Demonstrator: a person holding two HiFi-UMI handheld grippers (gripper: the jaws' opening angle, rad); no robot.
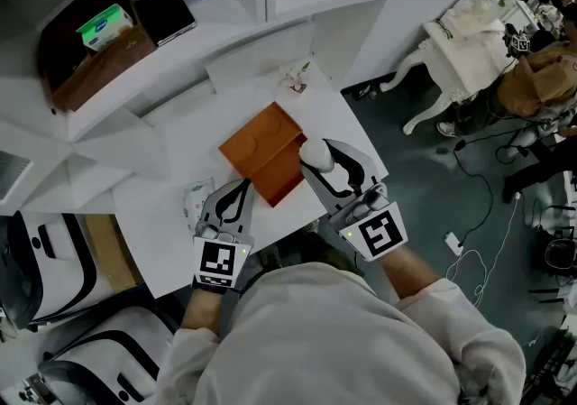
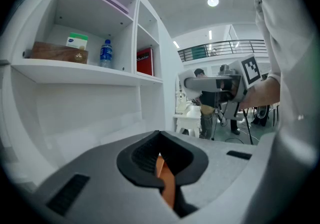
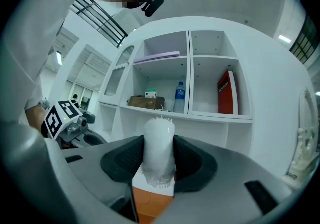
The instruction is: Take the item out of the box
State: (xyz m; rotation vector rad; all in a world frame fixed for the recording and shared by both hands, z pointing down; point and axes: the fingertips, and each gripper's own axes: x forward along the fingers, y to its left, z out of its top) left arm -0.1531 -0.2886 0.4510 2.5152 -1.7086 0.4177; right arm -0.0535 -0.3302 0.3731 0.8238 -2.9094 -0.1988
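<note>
Right hand-held gripper (image 3: 159, 168): clamped on white cylindrical candle-like item (image 3: 159, 140), above orange cardboard box (image 1: 266, 155). Left hand-held gripper (image 2: 162, 165): closed on box edge. White worktop (image 1: 180, 214) beneath.

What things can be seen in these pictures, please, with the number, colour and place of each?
box: 1, orange, open on table
candle: 1, white, at box's right edge
table: 1, white, under box
bottle: 1, clear and blue, shelf
book: 1, red, compartment right of bottle
case: 1, brown, shelf left of bottle
left hand-held gripper: 1, grey, shut on box edge
right hand-held gripper: 1, grey, shut on candle
</note>
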